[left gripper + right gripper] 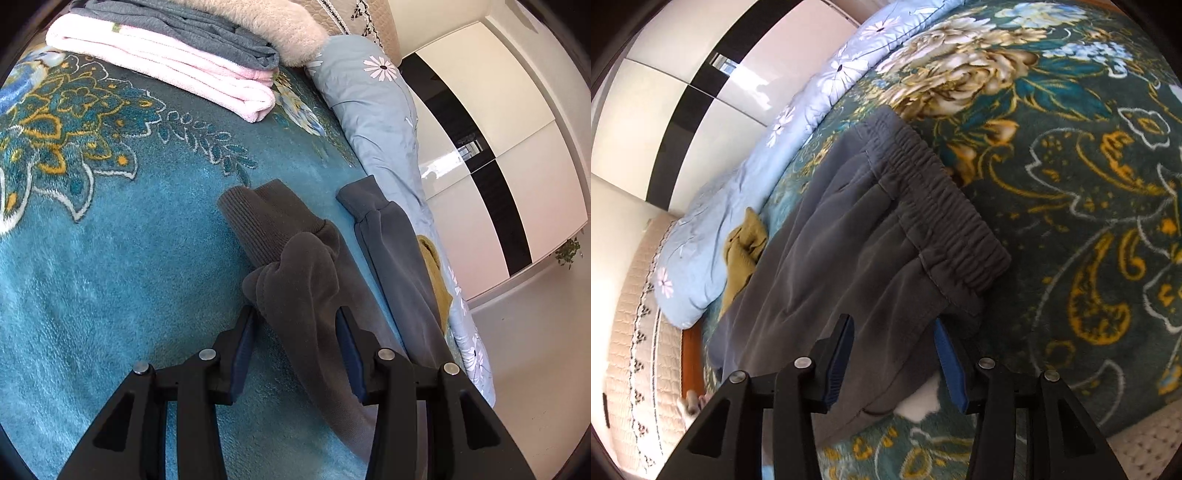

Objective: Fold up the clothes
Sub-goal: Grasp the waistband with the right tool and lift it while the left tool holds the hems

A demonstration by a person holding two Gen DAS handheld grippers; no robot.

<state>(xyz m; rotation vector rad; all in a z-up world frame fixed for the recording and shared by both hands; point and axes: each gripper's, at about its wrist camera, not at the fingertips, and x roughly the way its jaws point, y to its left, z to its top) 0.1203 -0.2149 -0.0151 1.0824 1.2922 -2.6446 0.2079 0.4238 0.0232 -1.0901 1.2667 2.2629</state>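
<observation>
Grey sweatpants lie on a teal floral blanket [92,258]. In the left wrist view one pant leg [299,280] with a ribbed cuff [266,214] runs between my left gripper's [297,317] open jaws; the other leg [391,251] lies to the right. In the right wrist view the pants' elastic waistband [945,210] lies ahead, and my right gripper [894,328] is open with the upper pants fabric [886,332] between its jaws. I cannot tell whether either gripper's pads touch the cloth.
A folded pink towel [177,70], folded grey garment [192,33] and beige fluffy item [273,22] are stacked at the far end. A light blue daisy quilt [373,122] and a mustard cloth [742,254] lie along the bed edge. White wardrobe doors [498,122] stand beyond.
</observation>
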